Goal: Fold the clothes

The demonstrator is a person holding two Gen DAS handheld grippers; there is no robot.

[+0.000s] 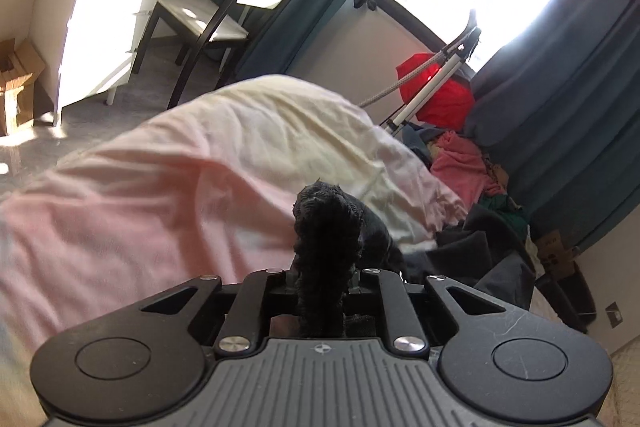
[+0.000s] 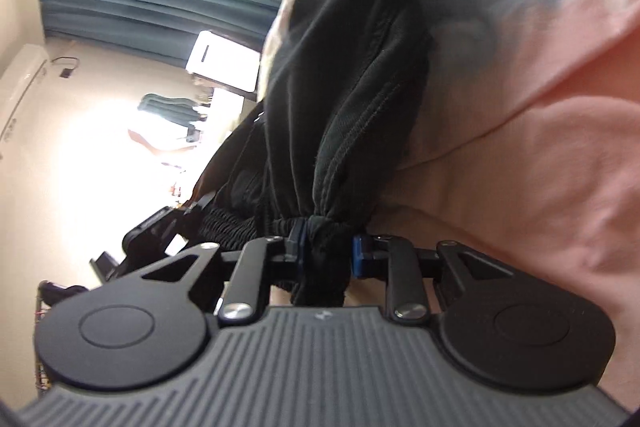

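Observation:
A black garment with a gathered elastic band is held by both grippers above a pink-and-cream bed cover (image 1: 168,187). In the left wrist view my left gripper (image 1: 322,267) is shut on a bunched strip of the black garment (image 1: 326,227), which sticks up between the jaws and hides the pads. In the right wrist view, which is rolled sideways, my right gripper (image 2: 326,251) is shut on the black garment (image 2: 352,75) at its gathered edge, blue pads (image 2: 357,255) pressing on both sides. The cloth stretches away from the jaws toward the top of that view.
A heap of coloured clothes (image 1: 464,163) lies at the far side of the bed by the teal curtains (image 1: 560,115). A red bag (image 1: 436,91) and a white stand lean under the window. A white desk (image 1: 120,11) and chair (image 1: 204,15) stand on the grey floor at left.

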